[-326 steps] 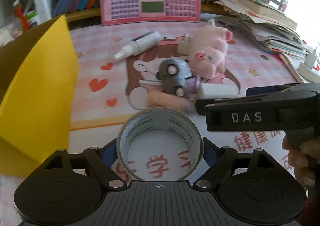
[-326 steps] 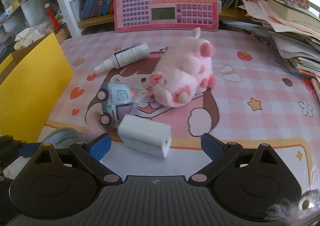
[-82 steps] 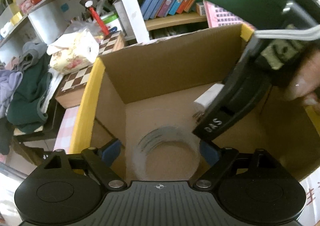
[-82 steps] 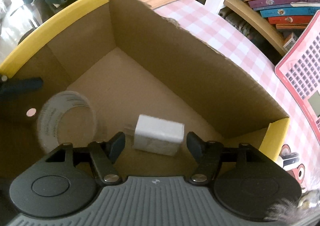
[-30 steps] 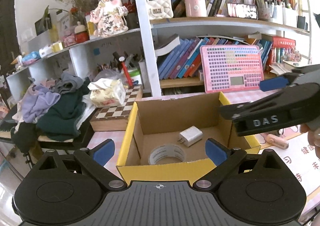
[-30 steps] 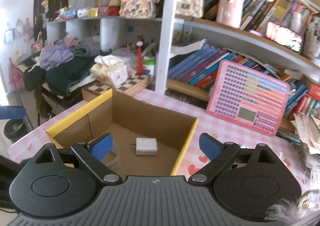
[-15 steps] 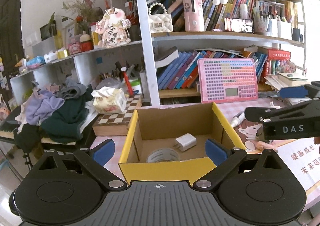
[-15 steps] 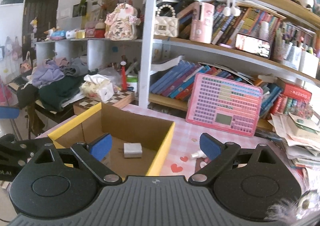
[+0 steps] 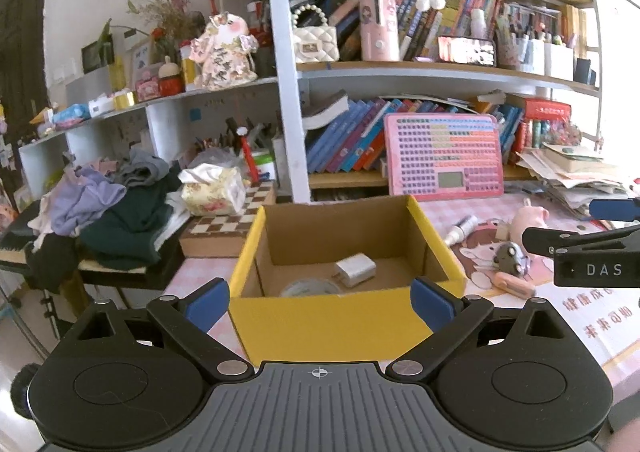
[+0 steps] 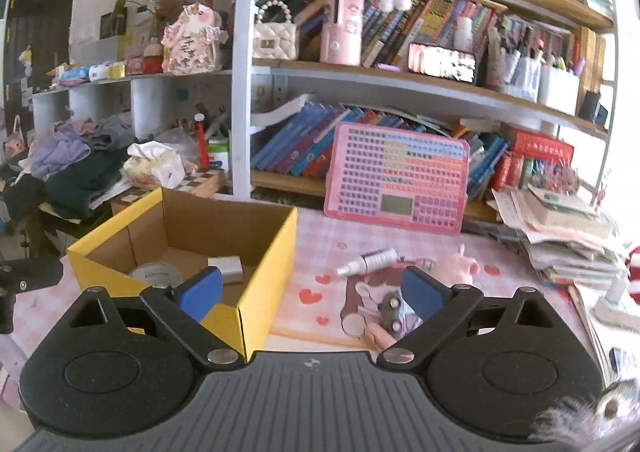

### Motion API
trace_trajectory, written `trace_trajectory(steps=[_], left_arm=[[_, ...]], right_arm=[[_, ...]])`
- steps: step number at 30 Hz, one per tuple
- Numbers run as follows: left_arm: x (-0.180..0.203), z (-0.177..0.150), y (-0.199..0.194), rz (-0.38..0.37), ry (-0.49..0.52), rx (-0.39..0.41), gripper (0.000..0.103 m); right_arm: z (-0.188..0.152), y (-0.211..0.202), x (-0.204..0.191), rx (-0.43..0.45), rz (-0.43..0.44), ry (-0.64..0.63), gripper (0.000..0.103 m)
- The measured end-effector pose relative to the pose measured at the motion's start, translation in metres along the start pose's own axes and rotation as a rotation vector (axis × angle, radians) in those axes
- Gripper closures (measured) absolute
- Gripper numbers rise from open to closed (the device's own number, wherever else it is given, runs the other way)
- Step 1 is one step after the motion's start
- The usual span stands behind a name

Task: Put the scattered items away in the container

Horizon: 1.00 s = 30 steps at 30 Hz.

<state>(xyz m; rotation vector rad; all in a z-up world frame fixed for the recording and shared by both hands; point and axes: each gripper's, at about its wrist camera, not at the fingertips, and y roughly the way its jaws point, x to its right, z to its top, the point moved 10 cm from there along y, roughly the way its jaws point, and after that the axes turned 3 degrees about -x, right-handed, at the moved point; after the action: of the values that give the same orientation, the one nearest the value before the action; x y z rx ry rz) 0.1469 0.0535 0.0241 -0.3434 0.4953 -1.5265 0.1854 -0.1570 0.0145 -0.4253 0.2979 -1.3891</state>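
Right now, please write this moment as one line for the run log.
left gripper: open, empty | right gripper: open, empty | box: tape roll, charger | on mat: spray bottle, plush pig, toy car

I see a desk with a pink checked cartoon mat (image 10: 320,240) on top. Left end of the mat: open yellow cardboard box (image 9: 332,326), sitting flat. Right of the box, all lying on the mat: white spray bottle (image 10: 370,259) on its side, pink plush pig (image 10: 460,266) near it, grey toy car (image 10: 394,310) closer to me, and a small pink item (image 9: 514,284) just beside the car, can't tell what it is. Pink keypad board (image 10: 396,182) stands at the back edge, leaning on the bookshelf. Messy paper and book stack (image 10: 568,236) on the right end.
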Motion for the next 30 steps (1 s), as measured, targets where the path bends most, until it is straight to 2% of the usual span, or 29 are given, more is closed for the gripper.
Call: trace_trajectory(steps=[11, 24, 30], left_arm=[[0.024, -0.020, -0.008, -0.046, 0.019, -0.013, 0.004], [0.036, -0.057, -0.021, -0.036, 0.014, -0.058, 0.004], [0.045, -0.067, -0.026, -0.055, 0.026, -0.077, 0.004]], right_arm=[[-0.038, -0.020, 0.001, -0.045, -0.028, 0.030, 0.006], [-0.090, -0.040, -0.011, -0.089, -0.071, -0.025, 0.005], [-0.094, -0.045, -0.013, -0.089, -0.075, -0.042, 0.004]])
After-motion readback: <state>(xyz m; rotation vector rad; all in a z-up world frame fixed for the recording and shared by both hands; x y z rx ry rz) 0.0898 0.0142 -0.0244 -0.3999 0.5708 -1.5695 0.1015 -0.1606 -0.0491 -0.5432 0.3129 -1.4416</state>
